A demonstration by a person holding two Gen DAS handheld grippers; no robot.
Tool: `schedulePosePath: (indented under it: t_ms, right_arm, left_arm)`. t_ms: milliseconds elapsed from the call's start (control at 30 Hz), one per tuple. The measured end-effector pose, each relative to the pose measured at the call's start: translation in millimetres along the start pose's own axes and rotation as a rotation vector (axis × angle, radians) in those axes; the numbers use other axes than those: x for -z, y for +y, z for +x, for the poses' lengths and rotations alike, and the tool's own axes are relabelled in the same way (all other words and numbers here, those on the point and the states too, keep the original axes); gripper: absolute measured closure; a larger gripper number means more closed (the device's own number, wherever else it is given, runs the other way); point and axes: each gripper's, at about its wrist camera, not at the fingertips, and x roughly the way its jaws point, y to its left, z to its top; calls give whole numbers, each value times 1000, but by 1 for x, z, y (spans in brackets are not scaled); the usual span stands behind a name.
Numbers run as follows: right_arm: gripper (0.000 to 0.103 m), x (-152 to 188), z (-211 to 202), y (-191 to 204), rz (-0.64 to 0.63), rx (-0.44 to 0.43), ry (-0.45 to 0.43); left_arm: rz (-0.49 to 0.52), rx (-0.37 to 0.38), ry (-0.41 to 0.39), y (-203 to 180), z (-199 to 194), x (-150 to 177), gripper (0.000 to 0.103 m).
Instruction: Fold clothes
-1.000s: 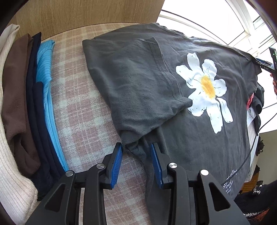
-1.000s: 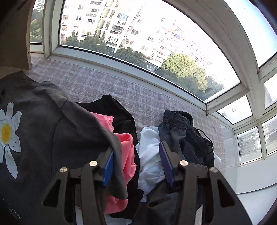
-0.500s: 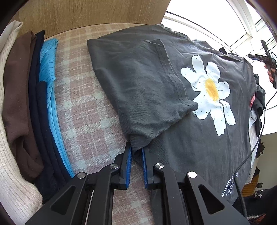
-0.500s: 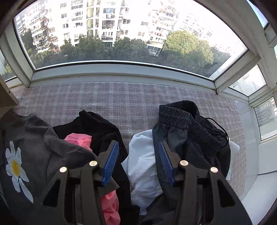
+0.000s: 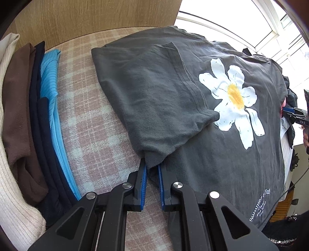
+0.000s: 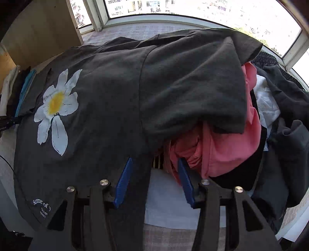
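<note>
A dark grey T-shirt (image 5: 173,96) with a white daisy print (image 5: 233,96) lies spread on the checked cover (image 5: 92,125), its left sleeve folded in over the body. My left gripper (image 5: 152,170) is shut on the near corner of that folded part; the blue pads pinch the fabric. In the right wrist view the same T-shirt (image 6: 115,86) drapes over a pile of clothes. My right gripper (image 6: 154,164) hangs open just above the shirt's right side edge, which runs down between the fingers. Nothing is pinched there.
Folded clothes are stacked at the left: cream, brown (image 5: 19,106), navy and bright blue (image 5: 50,86). A pink garment (image 6: 222,150), a white one (image 6: 268,102) and dark trousers (image 6: 289,135) lie heaped under and right of the shirt. A wooden panel (image 5: 96,17) and windows (image 6: 173,7) stand behind.
The left jaws closed onto the shirt's folded corner. The right gripper swung from facing the window and the clothes pile down and left over the T-shirt's right edge, still open.
</note>
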Motion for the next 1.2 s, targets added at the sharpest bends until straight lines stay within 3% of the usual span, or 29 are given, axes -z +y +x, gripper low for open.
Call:
schedulePosePath:
  t_ms: [67, 167, 200, 233, 267, 533, 633, 800, 900, 1100, 1200]
  right_arm:
    - [56, -6, 9, 4, 15, -56, 0]
    - [58, -11, 16, 18, -22, -63, 12]
    - [69, -12, 18, 22, -35, -54, 18]
    - [91, -14, 21, 24, -47, -23, 26]
    - [92, -15, 22, 24, -45, -26, 32]
    - [95, -18, 8, -1, 37, -44, -1]
    - [95, -17, 11, -13, 94, -47, -5]
    - [95, -25, 16, 4, 12, 94, -10]
    - [95, -28, 19, -9, 83, 29, 18]
    - [95, -34, 22, 10, 25, 92, 37]
    - [95, -33, 23, 13, 11, 102, 38]
  left_arm:
    - [-3, 1, -2, 1, -1, 1, 93]
    - [-9, 5, -7, 3, -2, 2, 93]
    - [-10, 5, -9, 3, -2, 2, 93]
    - [-12, 5, -12, 3, -2, 2, 93]
    - [-13, 6, -14, 3, -2, 2, 93]
    - [-19, -35, -32, 4, -6, 5, 93]
    - [-75, 21, -48, 16, -8, 7, 93]
    - [-35, 46, -15, 10, -14, 12, 93]
    - [-34, 106, -8, 10, -22, 23, 93]
    - [-36, 91, -2, 4, -11, 22, 93]
    - [-14, 42, -9, 4, -10, 23, 100]
